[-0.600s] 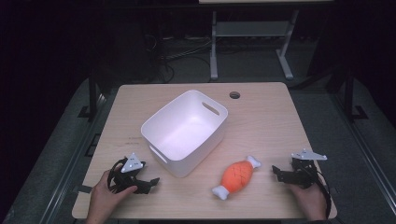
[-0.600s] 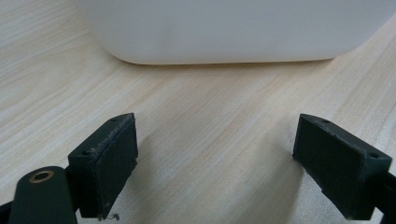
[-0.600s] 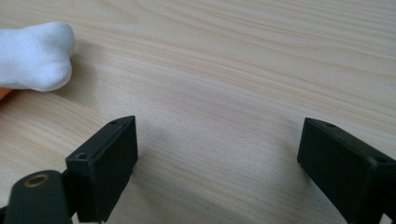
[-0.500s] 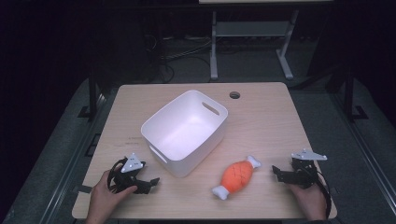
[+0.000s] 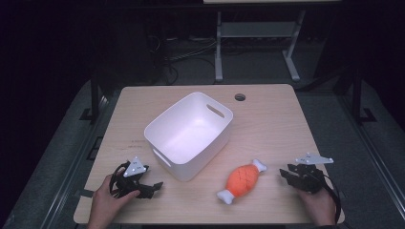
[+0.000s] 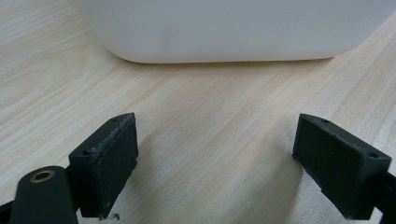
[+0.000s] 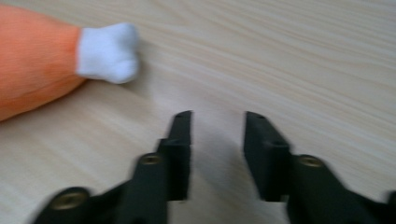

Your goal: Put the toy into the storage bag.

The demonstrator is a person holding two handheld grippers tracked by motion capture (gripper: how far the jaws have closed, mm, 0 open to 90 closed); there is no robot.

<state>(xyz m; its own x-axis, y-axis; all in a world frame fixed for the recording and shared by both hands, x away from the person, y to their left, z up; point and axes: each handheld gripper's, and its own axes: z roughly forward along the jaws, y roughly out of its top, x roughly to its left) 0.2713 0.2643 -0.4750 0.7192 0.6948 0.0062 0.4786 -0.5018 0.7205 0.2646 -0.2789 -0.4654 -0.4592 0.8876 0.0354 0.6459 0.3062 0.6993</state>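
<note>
Now R tongs [image 5: 287, 172] near table edge [image 5: 229, 222], empty.

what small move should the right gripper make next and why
Probably ease the right gripper toward the orange plush drumstick toy with white bone ends and open wider. Its jaws stand narrowly apart with nothing between them, the toy lies just beside them on the pale wooden table, untouched.

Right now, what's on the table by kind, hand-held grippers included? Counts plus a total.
White plastic bin: 1
Orange plush drumstick toy: 1
Hand-held grippers: 2, the left hand-held gripper and the right hand-held gripper, both with nothing between the jaws
Total: 4
</note>
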